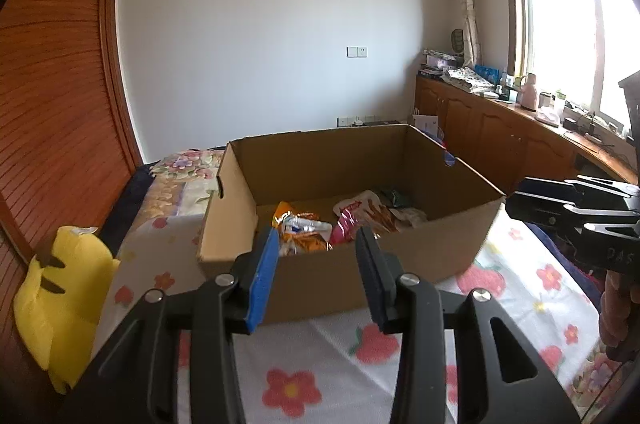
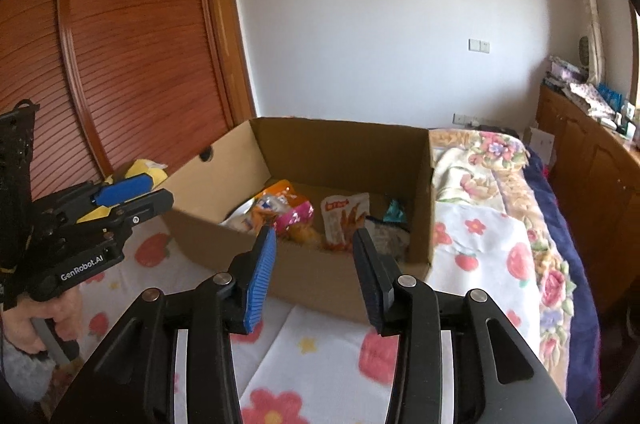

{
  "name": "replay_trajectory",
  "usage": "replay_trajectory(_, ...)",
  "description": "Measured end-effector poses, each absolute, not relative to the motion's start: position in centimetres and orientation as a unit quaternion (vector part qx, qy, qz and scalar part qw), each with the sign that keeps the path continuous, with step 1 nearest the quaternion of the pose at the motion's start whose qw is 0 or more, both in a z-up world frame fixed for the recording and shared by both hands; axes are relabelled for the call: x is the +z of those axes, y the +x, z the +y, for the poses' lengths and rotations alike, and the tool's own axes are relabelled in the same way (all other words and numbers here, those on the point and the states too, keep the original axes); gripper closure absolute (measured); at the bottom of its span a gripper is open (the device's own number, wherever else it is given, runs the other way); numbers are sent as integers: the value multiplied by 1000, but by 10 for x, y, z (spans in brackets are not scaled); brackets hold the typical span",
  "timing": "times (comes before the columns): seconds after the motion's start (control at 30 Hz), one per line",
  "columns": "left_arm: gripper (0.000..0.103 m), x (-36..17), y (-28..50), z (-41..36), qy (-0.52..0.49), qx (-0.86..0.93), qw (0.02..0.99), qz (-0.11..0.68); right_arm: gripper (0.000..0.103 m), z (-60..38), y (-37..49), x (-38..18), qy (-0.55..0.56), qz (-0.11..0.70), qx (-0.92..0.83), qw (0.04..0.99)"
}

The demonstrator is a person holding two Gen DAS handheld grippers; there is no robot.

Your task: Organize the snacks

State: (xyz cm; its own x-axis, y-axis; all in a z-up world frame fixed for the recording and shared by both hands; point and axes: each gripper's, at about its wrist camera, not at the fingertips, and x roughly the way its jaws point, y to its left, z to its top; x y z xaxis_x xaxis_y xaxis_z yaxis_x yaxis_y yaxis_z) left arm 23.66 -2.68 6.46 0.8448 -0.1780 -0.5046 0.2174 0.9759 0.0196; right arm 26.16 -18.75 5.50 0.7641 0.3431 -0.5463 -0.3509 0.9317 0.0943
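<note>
Cardboard box [image 1: 344, 264] of snack packets [image 1: 304, 230] on a floral bed [image 1: 320, 376].
I hold left tongs [image 1: 316, 264] & right tongs [image 2: 314, 262] released, empty, just before the box's near wall.

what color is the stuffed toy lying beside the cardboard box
The plush toy is bright yellow with dark markings; the left wrist view shows it best.

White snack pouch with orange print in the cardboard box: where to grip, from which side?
Take the white snack pouch with orange print by its flat upper edge, coming from above over the cardboard box wall. It lies tilted, face up among other packets; side access is blocked. The right gripper is open and empty.
</note>
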Motion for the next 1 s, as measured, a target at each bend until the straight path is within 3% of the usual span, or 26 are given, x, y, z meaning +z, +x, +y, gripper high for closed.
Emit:
replay_trajectory(0.47,60,71,144,-30,40,-98,965,241,60,-200,176,48,-6,282,150,948)
replay_trajectory(0.63,54,69,121,-28,37,-90,966,238,56,-200,154,49,-1,275,138,951)
replay_trajectory(0.83,53,66,100,-25,45,-66,969,232,48,-196,128,53,-14,254,118,960)
replay_trajectory(1.0,48,66,80,-21,35,-58,972,224,35,-193,110,52,-11,244,104,964)
